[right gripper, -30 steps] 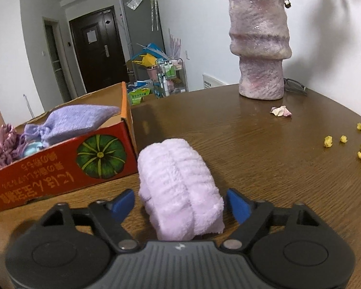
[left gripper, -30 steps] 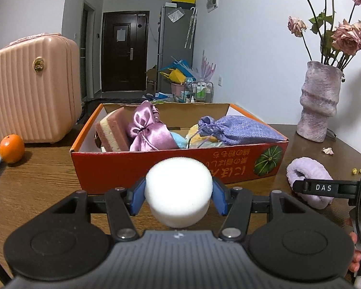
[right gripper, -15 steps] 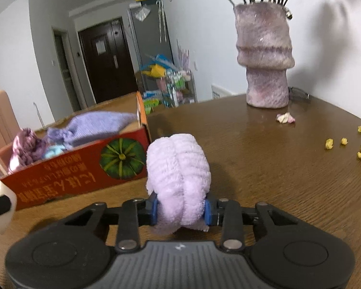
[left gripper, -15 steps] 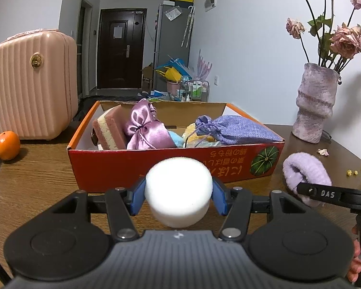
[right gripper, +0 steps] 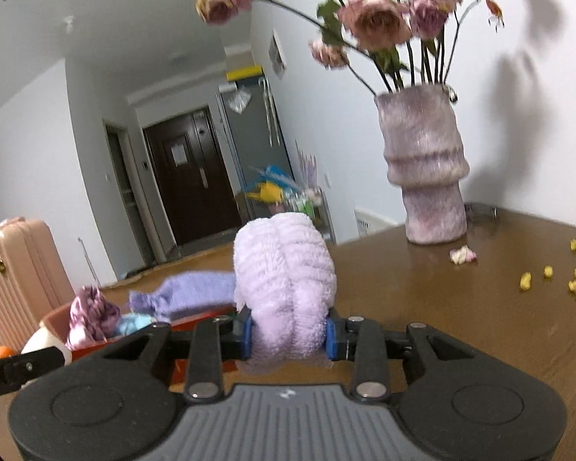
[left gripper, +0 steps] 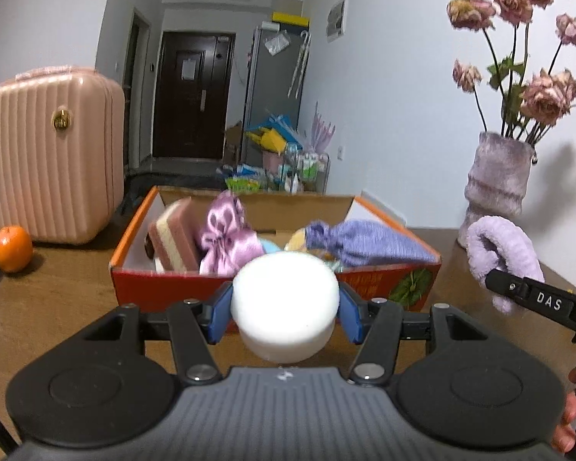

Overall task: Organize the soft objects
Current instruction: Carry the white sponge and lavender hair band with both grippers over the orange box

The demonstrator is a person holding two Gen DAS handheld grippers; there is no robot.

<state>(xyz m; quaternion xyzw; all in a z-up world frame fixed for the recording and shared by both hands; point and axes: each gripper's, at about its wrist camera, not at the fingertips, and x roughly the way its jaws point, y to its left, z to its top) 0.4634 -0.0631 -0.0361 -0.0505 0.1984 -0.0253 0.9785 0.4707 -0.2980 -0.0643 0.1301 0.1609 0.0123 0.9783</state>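
My left gripper is shut on a white round sponge, held above the table just in front of the red cardboard box. The box holds a layered sponge, a pink satin pouch and a purple knit pouch. My right gripper is shut on a rolled lilac towel and holds it in the air, right of the box. The towel also shows in the left wrist view.
A purple vase with dried roses stands at the back right of the wooden table. Yellow crumbs and a petal lie near it. A pink suitcase and an orange sit left of the box.
My right gripper closed on the lilac towel and lifted it off the table. My left gripper rose with the white sponge, staying in front of the box.
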